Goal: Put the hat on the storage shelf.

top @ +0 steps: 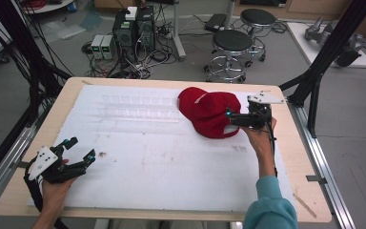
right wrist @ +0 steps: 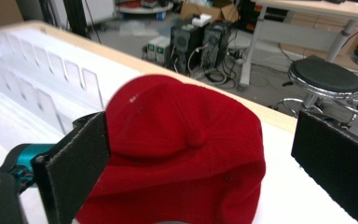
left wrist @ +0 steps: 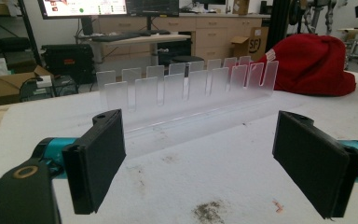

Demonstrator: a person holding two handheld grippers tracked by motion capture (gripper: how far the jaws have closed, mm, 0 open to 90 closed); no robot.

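Surface [top: 138, 181]: white sheet over a wooden top, carrying everything; some dirt specks near the left side.
Clear rack [top: 138, 107]: long transparent slotted holder, lying across the far middle, long axis running left to right; every slot empty; far end close beside the cap, contact not decidable.
Red cap [top: 208, 112]: resting on the far right part of the surface, crown up, just right of the rack; crown button seen in the right gripper view [right wrist: 195, 136].
Right gripper [top: 229, 116]: at the cap's right edge, pointing left toward it; fingers [right wrist: 77, 163] spread wide, one on each side of the cap's near part, not yet pressing the fabric as far as can be told.
Left gripper [top: 78, 153]: low at the near left corner, well apart from the cap; fingers [left wrist: 100, 156] wide, holding nothing, aimed along the surface at the rack.
Key relation: cap straight ahead between the right fingers, so right hand far nearer; likely next a closing pinch on the cap's rear or side.
Risk: soft fabric likely to fold or slip under a shallow pinch.
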